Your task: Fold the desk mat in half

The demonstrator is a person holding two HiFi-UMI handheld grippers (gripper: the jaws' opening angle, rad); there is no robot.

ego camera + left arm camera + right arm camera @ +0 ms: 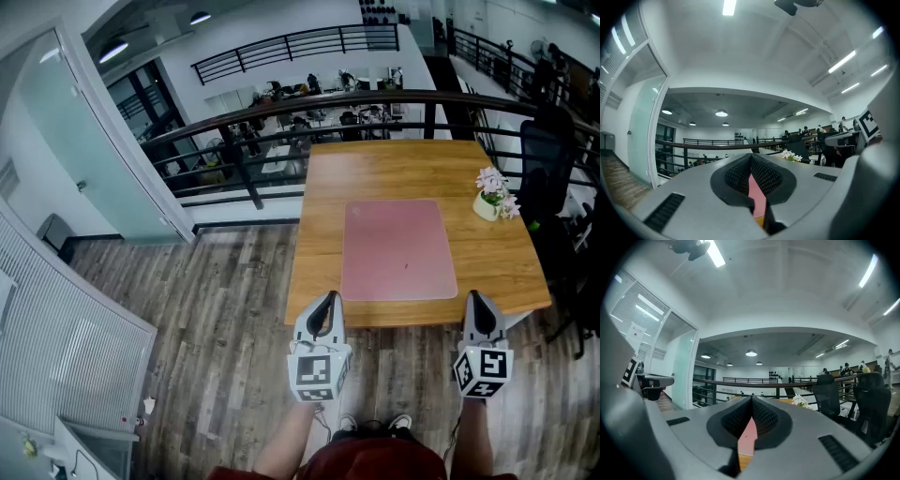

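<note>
One flower pot (491, 202) stands near the desk mat (396, 249).

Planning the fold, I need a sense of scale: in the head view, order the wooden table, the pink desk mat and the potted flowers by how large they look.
1. wooden table
2. pink desk mat
3. potted flowers, clearly the smallest

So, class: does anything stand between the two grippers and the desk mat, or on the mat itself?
Nothing visible does. The desk mat lies bare; the flower pot stands off it, at its far right.
</note>
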